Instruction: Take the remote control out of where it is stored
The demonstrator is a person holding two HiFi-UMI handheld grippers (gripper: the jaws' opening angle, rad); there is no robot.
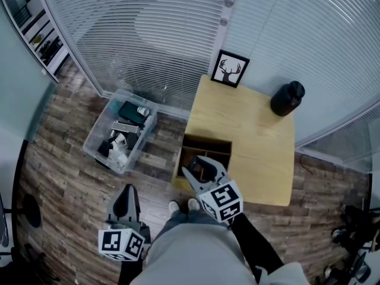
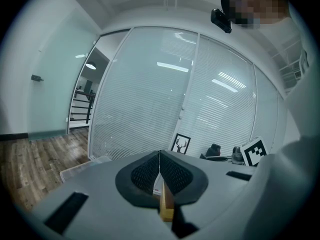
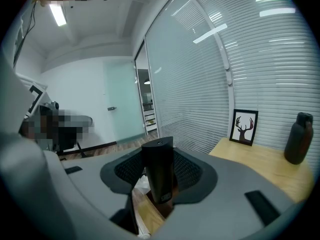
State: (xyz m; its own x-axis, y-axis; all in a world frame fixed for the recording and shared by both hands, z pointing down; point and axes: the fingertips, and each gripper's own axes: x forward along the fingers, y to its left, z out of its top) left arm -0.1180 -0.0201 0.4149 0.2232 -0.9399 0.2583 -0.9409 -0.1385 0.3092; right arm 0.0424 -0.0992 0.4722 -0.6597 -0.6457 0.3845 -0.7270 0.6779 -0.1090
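The wooden table point(image 1: 261, 147) is seen with an open compartment point(image 1: 206, 150) at its front left corner. The right gripper point(image 1: 200, 170) is held over the compartment's front edge, jaws forward and clamped on the black remote control point(image 3: 159, 176), which is kept upright between them. Bare tabletop is seen to its right. A clear plastic bin point(image 1: 120, 129) is set on the floor, well apart. The left gripper point(image 1: 126, 205) is held low beside the table, jaws pressed together on nothing.
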